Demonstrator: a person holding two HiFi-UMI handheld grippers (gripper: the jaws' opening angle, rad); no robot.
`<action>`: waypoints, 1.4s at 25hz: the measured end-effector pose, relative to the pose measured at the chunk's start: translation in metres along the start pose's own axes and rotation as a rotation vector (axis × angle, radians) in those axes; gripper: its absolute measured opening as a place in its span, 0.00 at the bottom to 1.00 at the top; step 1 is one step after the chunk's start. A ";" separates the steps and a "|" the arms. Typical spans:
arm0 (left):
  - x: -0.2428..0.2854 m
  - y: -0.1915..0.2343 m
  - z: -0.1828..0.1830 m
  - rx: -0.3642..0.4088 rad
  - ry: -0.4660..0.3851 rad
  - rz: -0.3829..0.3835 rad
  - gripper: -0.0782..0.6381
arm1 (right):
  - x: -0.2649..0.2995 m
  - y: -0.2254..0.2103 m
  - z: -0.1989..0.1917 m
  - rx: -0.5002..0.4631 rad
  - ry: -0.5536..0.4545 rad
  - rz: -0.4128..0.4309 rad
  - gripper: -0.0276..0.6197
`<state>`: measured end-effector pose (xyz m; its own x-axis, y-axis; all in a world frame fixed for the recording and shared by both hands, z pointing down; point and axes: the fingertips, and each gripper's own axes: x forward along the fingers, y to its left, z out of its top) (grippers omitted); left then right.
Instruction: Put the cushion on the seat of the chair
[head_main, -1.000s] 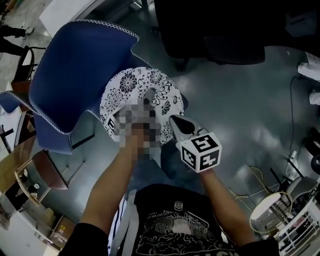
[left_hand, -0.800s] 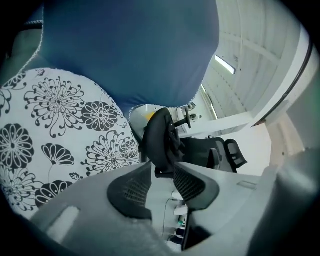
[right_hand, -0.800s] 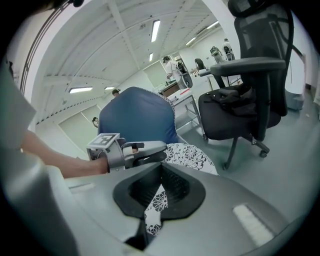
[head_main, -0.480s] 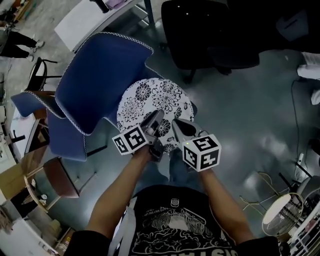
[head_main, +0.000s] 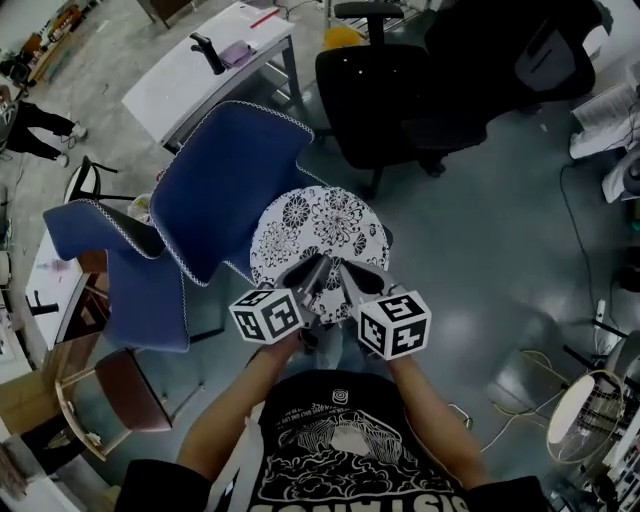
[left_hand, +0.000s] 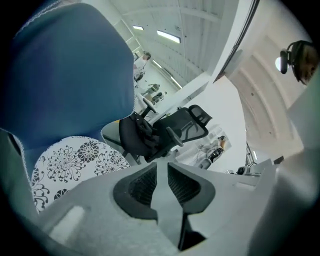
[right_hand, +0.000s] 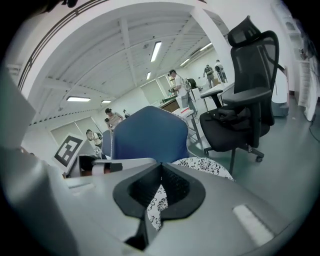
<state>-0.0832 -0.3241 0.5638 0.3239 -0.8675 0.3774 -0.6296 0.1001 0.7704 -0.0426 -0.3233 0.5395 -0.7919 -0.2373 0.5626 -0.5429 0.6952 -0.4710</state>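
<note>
A round white cushion (head_main: 322, 225) with a black flower print lies flat on the seat of the blue chair (head_main: 235, 180), which has white piping. Both grippers hover side by side over the cushion's near edge, clear of it. The left gripper (head_main: 305, 268) has its jaws closing, with a narrow gap and nothing between them. In the left gripper view (left_hand: 161, 167) the cushion (left_hand: 70, 160) and chair back (left_hand: 60, 85) lie to the left. The right gripper (head_main: 345, 270) has its tips together (right_hand: 160, 167). The cushion (right_hand: 200, 165) and chair (right_hand: 147, 137) show beyond it.
A black office chair (head_main: 390, 90) stands right behind the blue one, with a white desk (head_main: 200, 70) at the back left. Another blue padded piece (head_main: 100, 240) and a wooden chair (head_main: 100, 390) are at the left. A wire basket (head_main: 600, 420) and cables lie at the bottom right.
Both grippers have drawn back from the cushion toward me and risen. The left one has rolled, so its marker cube now faces up. The cushion stays on the seat.
</note>
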 end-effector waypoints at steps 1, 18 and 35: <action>-0.005 -0.005 0.001 0.025 0.002 -0.008 0.20 | -0.003 0.005 0.001 0.001 -0.013 -0.008 0.03; -0.080 -0.053 0.006 0.366 -0.005 -0.012 0.10 | -0.047 0.072 0.003 -0.089 -0.188 -0.156 0.03; -0.096 -0.055 0.002 0.402 -0.012 -0.022 0.10 | -0.052 0.087 0.000 -0.129 -0.224 -0.199 0.03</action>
<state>-0.0814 -0.2476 0.4841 0.3341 -0.8731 0.3551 -0.8493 -0.1155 0.5152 -0.0491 -0.2506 0.4694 -0.7233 -0.5104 0.4650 -0.6647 0.6971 -0.2687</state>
